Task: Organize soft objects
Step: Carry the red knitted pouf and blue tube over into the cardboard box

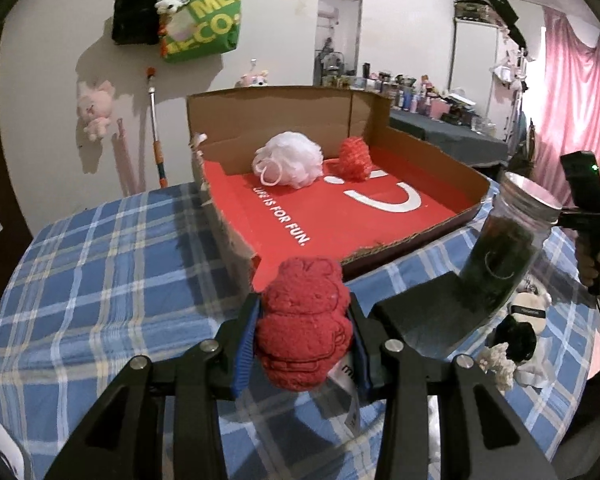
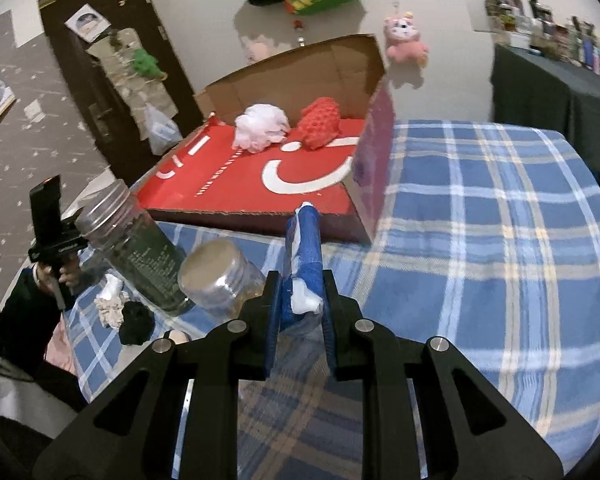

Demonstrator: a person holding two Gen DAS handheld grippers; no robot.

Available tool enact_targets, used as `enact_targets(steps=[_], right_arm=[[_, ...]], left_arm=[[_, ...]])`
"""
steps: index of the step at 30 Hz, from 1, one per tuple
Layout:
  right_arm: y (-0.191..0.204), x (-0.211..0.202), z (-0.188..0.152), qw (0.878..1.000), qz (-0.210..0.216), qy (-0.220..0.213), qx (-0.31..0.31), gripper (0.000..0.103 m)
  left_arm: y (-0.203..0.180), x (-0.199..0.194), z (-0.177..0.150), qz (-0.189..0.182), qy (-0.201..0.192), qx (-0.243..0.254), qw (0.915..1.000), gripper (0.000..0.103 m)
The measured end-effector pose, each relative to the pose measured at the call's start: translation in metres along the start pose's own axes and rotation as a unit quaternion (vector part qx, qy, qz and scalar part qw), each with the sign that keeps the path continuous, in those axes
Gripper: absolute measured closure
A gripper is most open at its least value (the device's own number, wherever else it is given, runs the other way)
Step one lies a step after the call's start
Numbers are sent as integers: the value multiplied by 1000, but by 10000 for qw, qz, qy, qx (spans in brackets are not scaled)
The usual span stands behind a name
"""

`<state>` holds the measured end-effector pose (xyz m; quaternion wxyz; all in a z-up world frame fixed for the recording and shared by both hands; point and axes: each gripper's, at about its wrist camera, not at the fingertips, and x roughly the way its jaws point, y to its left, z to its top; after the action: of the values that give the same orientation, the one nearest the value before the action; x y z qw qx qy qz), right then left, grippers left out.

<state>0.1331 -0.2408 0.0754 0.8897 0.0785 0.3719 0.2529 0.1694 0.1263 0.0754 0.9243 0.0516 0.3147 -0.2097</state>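
Note:
My left gripper [image 1: 306, 328] is shut on a red fuzzy plush [image 1: 304, 320], held above the blue plaid tablecloth just short of the near corner of the red-floored cardboard box [image 1: 416, 236]. Inside the box lie a white mesh bath pouf [image 1: 290, 159] and a red knitted toy [image 1: 354, 159]; both also show in the right wrist view, the pouf [image 2: 260, 130] and the toy [image 2: 320, 122]. My right gripper [image 2: 300, 300] is shut on a blue and white soft object [image 2: 302, 256], held in front of the box [image 2: 364, 208].
A dark-filled glass jar with metal lid [image 2: 136, 248] and a smaller jar [image 2: 220, 280] lie left of my right gripper. A white scrunchie [image 2: 110, 306] and a black soft item [image 2: 136, 322] lie near the table edge. Plush toys and bags hang on the wall.

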Motion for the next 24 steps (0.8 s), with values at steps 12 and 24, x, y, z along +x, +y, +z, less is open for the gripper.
enact_targets(steps=[12,24], right_arm=[[8,21,27,9990,272,73,-352,85],[30,56,87,9978,-70,204,-632,85]], left_arm=[[-6,11,28,-275,-96,226,9993,61],[-13,42,87,-30,167,-3,9999,61]])
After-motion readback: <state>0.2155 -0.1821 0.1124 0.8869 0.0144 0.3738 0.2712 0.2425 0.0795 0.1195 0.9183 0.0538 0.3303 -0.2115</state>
